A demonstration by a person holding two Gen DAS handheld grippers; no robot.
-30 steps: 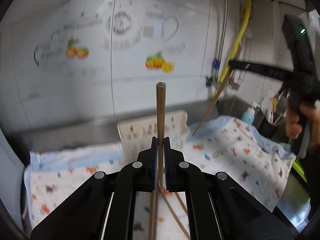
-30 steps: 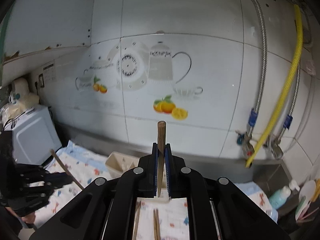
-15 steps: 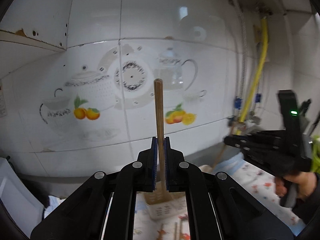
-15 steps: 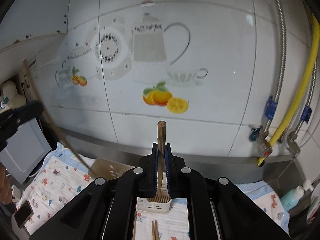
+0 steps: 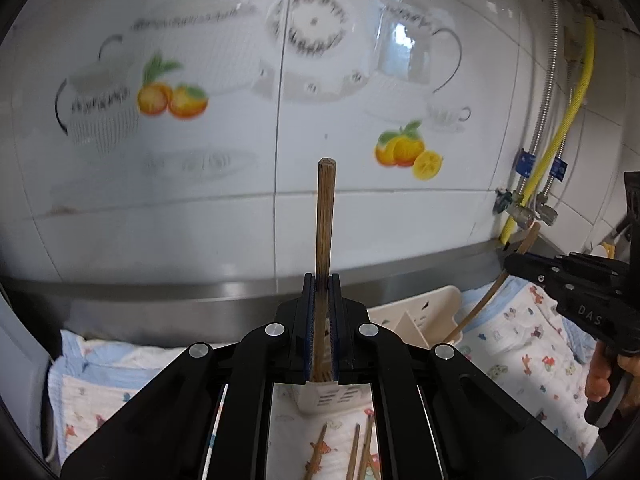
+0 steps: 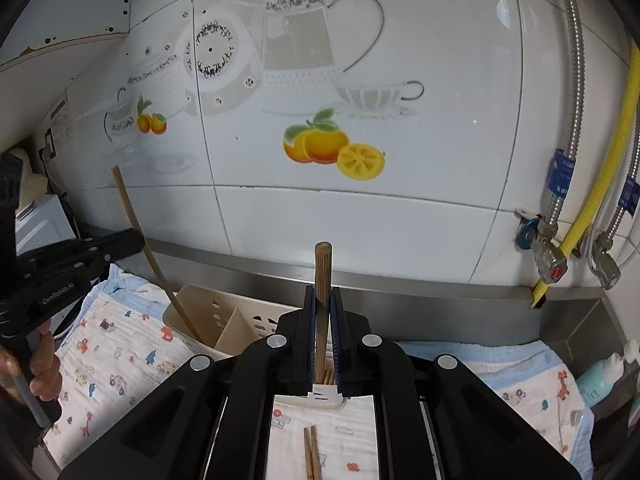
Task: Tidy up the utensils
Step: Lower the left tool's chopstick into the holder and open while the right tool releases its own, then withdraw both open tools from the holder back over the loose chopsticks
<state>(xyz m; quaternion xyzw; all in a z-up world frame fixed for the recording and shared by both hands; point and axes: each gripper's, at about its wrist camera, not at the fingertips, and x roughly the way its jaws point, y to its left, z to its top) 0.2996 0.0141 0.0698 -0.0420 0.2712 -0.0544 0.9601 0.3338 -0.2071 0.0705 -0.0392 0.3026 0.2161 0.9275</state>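
- Here, each claw is closed on one wooden chopstick, and both sticks reach down into the cream utensil caddy (image 6: 224, 320).
- The left claw (image 5: 320, 328) pinches its chopstick (image 5: 326, 216) upright between the jaws; seen from the right wrist view, this stick (image 6: 148, 248) leans, its lower end inside the caddy's left compartment.
- The right claw (image 6: 323, 340) grips the second chopstick (image 6: 322, 280), whose lower end is lost behind the jaws over the caddy's right part; from the left wrist view this stick (image 5: 492, 284) slants down to the caddy's (image 5: 416, 316) rim.
- A slanted divider (image 6: 234, 330) splits the caddy, and more stick tips show in the part right under the right claw.
- Loose chopsticks (image 5: 354, 452) lie on the cartoon-print cloth (image 6: 120, 352) in front of the caddy, a pair of them (image 6: 311, 452) side by side.
- The cloth covers the steel tabletop (image 6: 568, 340), against a tiled wall with a teapot-and-orange decal (image 6: 320, 144).
- To the right are a yellow hose (image 6: 604, 172) with valves and a teal bottle (image 6: 600, 376).
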